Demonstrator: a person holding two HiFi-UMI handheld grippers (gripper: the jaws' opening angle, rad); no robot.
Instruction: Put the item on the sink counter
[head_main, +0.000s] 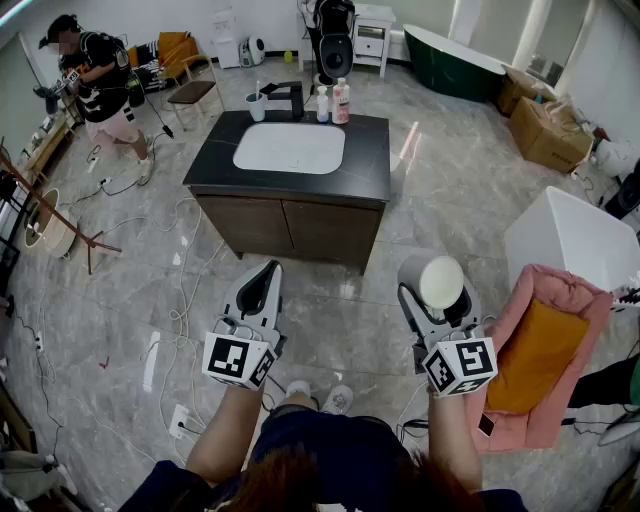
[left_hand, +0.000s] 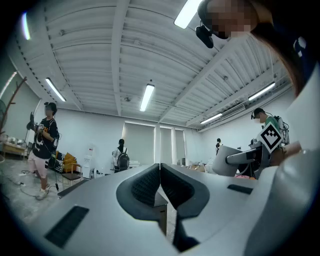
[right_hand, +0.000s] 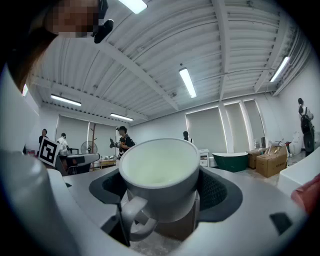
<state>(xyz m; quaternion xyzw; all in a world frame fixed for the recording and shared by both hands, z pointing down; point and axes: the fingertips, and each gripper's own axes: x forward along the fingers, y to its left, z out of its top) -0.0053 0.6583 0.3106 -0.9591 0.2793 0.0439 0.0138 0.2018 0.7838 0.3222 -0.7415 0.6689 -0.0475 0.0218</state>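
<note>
A white mug is pinched between the pads of the right claw. It is held mouth up above the marble floor, with its handle turned back toward the claw's own camera, and is seen well apart from the dark-topped sink bench ahead. The left claw is pressed together with nothing between its jaws and is held level beside the right one. A white basin is set into the bench top, and a black faucet, a cup and two bottles are ranged along its far edge.
</note>
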